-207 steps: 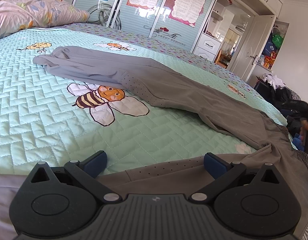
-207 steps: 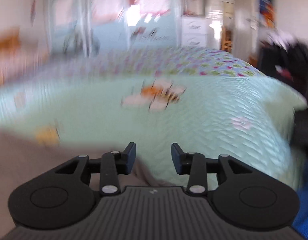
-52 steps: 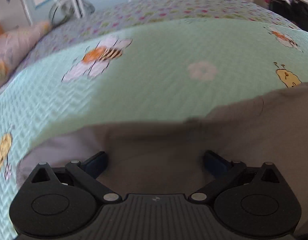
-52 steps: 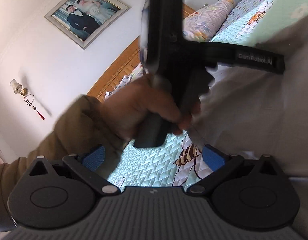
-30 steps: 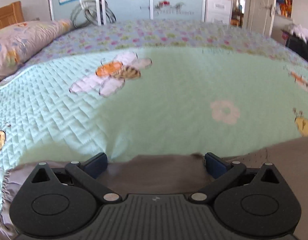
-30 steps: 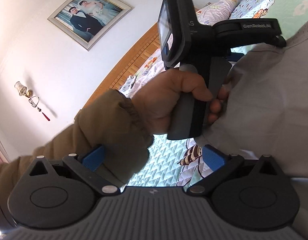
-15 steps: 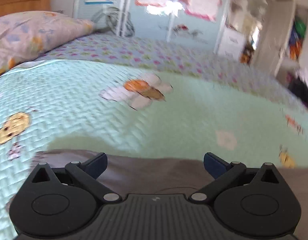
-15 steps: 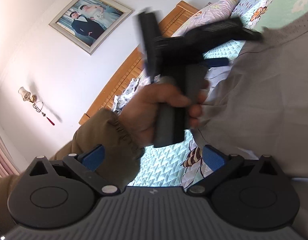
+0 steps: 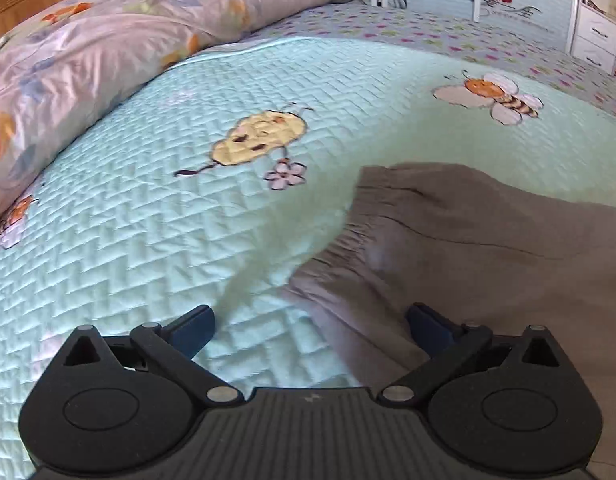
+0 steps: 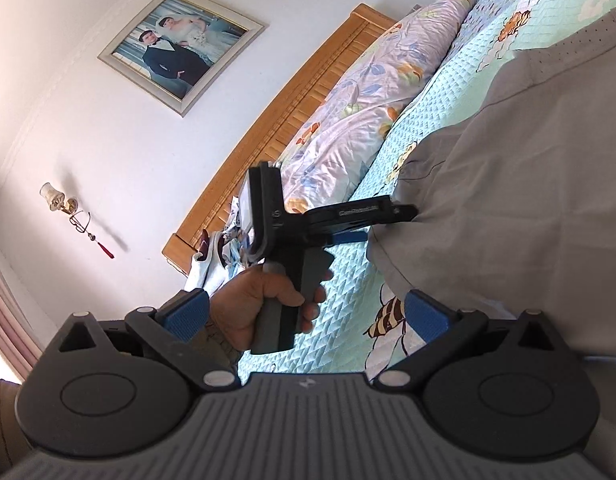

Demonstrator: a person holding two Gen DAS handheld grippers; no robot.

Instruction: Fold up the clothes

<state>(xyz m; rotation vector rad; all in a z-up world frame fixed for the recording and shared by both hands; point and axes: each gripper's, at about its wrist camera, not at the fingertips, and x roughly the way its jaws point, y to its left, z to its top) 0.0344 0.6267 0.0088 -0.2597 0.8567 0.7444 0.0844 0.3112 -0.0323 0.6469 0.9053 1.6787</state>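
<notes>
Since half a second earlier my left gripper point(image 9: 309, 330) had swung toward the pillow point(image 9: 120, 36), fingers wide. On the bedspread point(image 9: 148, 220) the grey trousers point(image 9: 467, 248) lay at two o'clock, waistband nearest, running right. My right gripper point(image 10: 306, 310), also wide, held nothing.

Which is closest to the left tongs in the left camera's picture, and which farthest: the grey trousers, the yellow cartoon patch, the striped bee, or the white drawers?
1. Grey trousers, right beside the left tongs, low right.
2. Yellow cartoon patch, mid-bed, centre.
3. Striped bee, further up, right.
4. White drawers, beyond the bed, far right.
</notes>
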